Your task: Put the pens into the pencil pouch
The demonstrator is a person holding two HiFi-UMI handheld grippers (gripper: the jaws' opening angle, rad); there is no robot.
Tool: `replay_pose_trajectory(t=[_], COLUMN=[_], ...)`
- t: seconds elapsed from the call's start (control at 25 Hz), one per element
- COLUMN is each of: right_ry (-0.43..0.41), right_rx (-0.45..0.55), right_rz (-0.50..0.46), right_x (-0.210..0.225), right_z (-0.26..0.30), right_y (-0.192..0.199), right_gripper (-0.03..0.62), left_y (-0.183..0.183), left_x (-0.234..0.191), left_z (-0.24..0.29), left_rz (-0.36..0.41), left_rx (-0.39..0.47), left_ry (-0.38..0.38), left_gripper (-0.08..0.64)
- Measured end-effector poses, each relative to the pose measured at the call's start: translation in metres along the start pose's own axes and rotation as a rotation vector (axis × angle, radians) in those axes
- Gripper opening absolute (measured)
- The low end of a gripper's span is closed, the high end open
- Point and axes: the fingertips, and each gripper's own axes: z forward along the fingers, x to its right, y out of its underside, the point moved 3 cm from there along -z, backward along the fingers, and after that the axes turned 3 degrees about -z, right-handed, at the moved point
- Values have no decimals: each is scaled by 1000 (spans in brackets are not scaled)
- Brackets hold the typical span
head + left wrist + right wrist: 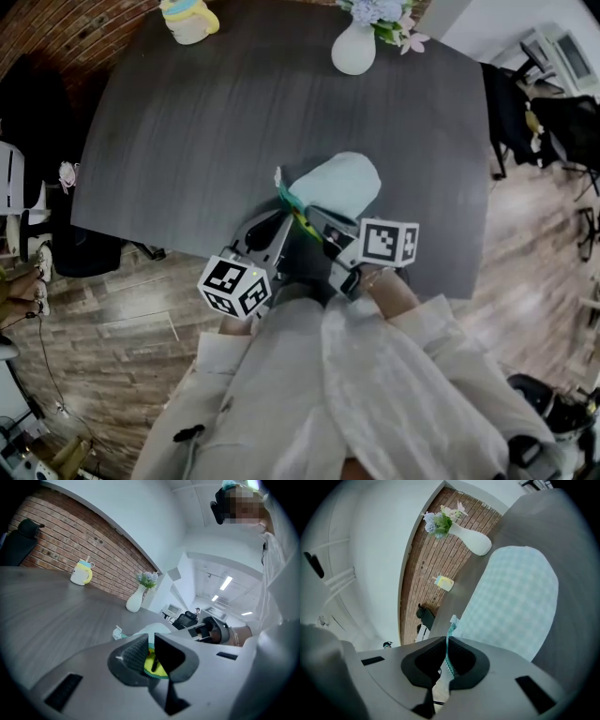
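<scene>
The pale mint checked pencil pouch (pixel 345 180) (pixel 515 597) lies on the dark grey table (pixel 187 141) near its front edge. Its mouth faces me, showing a teal zipper and yellow-green lining (pixel 154 667). My left gripper (pixel 281 223) (pixel 150 641) is shut on the left edge of the mouth. A thin dark thing that I cannot identify stands between its jaws. My right gripper (pixel 311 217) (pixel 446 644) is shut on the teal zipper edge (pixel 449 660), with the white zipper tag (pixel 453 619) just beyond. No pen shows plainly.
A yellow and blue mug (pixel 187 19) (pixel 81 573) and a white vase of flowers (pixel 354 47) (pixel 135 601) stand at the table's far side. Dark chairs (pixel 525 112) stand on the wooden floor to the right. Another dark chair (pixel 84 248) is at the left.
</scene>
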Motion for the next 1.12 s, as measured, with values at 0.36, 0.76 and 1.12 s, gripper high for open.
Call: replay_pose_trajectory(t=[0.36, 0.76, 1.12], right_ry=[55, 119, 65], right_rx=[-13, -16, -12], right_rz=[-61, 1, -46], right_x=[6, 17, 4], right_z=[18, 24, 17], right_y=[17, 24, 22], right_gripper=[18, 18, 18], left_y=[8, 14, 17], left_x=[-12, -12, -8], left_z=[-6, -8, -6], left_rz=[-28, -35, -35], left_rx=[-5, -20, -33], left_ry=[-47, -58, -48], left_gripper=[41, 41, 41])
